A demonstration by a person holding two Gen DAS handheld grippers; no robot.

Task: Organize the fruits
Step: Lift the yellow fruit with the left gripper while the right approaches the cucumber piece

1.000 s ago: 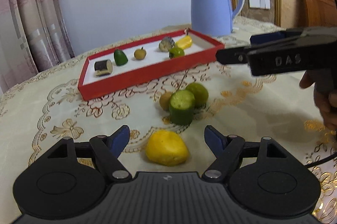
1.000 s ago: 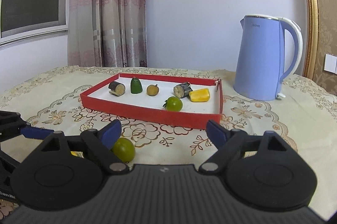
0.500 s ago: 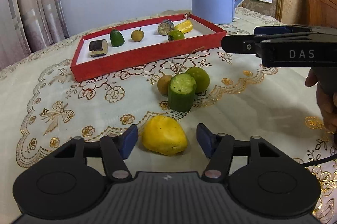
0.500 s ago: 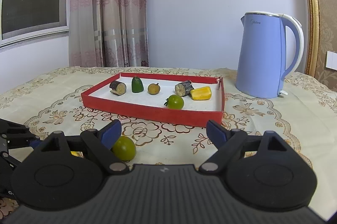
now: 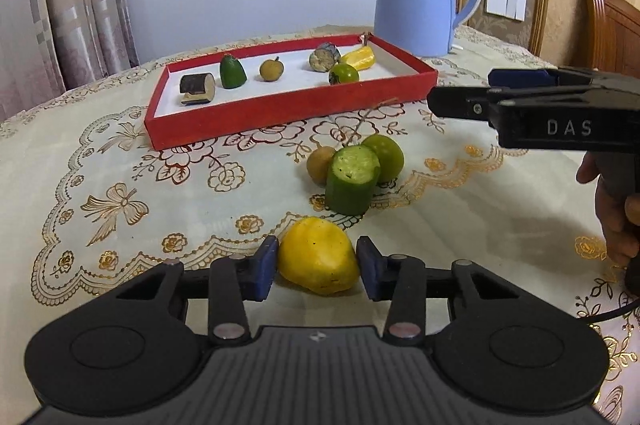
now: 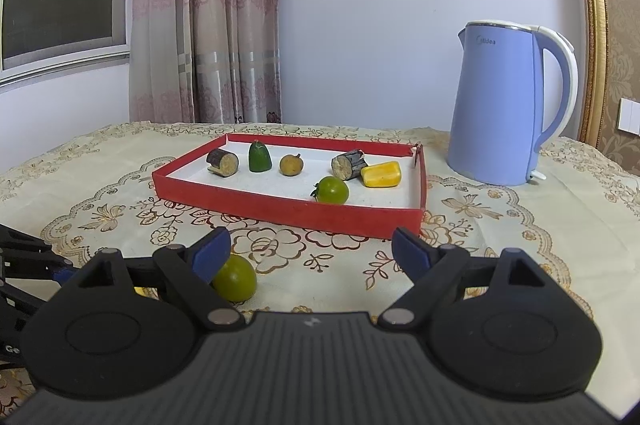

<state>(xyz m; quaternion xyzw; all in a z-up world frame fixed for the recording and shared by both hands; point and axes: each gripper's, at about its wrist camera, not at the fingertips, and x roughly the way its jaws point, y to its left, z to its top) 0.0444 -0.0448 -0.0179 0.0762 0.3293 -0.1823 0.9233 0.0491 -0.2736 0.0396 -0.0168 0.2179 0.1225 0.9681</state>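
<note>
L gripper [image 5: 317, 267]: jaws just closing, pads now against yellow fruit [image 5: 318, 261] on tablecloth [image 5: 160, 185]. R gripper [image 6: 311, 245]: jaws wide, nothing between

The left hand-held gripper [image 5: 317, 268] has just been closing, while the right hand-held gripper [image 6: 311, 247] gapes wide.

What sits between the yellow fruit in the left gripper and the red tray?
In the left wrist view: a cut green cucumber piece, a small brown fruit and a green round fruit, clustered between the yellow fruit and the red tray.
</note>
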